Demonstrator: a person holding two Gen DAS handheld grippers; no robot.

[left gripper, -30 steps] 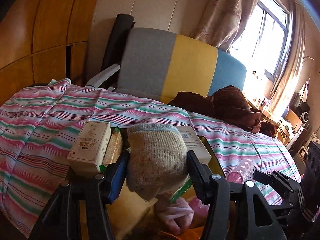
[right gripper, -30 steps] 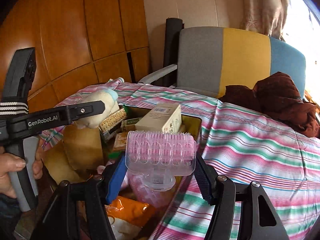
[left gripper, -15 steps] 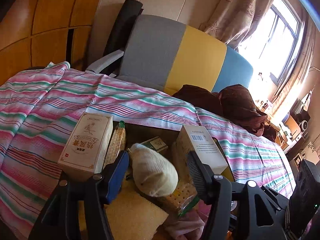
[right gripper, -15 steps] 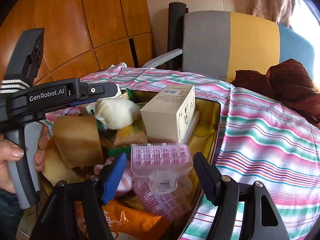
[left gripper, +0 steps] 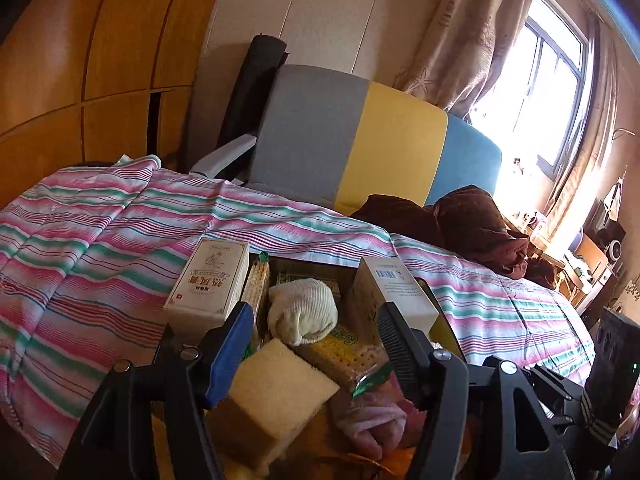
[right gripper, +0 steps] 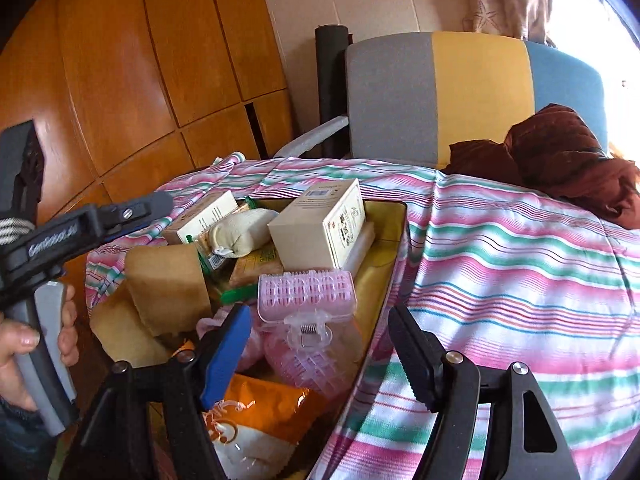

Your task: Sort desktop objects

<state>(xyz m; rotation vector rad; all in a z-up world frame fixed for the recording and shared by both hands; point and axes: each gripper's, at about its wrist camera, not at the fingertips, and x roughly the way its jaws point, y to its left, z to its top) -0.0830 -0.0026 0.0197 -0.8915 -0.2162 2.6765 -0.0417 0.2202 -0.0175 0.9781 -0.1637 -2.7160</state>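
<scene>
My left gripper [left gripper: 314,332] hangs wide open over the tray [right gripper: 394,216], holding nothing. The rolled cream sock [left gripper: 302,312] lies in the tray just past its fingertips, clear of both, resting on a packet of crackers [left gripper: 348,354]. To the left of the sock a cream box with red characters [left gripper: 210,284] stands on end, and a second box with a barcode label [left gripper: 390,296] stands to the right. A yellow sponge [left gripper: 276,396] sits nearer me, between the fingers in the picture, and some pink cloth [left gripper: 372,420] is bunched beside it.

My right gripper [right gripper: 320,346] is just as far open and also empty. The pink hair roller [right gripper: 306,290] rests in the tray ahead of it, on top of more pink rollers (I think so, though they blur together there). An orange snack bag [right gripper: 256,412] lies at the near end of the tray, below the blue pad of that gripper. From this side the sock [right gripper: 238,232] shows wedged between the two boxes.

The tray sits on a striped bedspread [right gripper: 520,272]. A brown blanket [right gripper: 560,160] is heaped against the grey, yellow and blue headboard [right gripper: 436,92]. My left hand [right gripper: 24,344] is wrapped round the handle of its gripper at the edge of the right view.
</scene>
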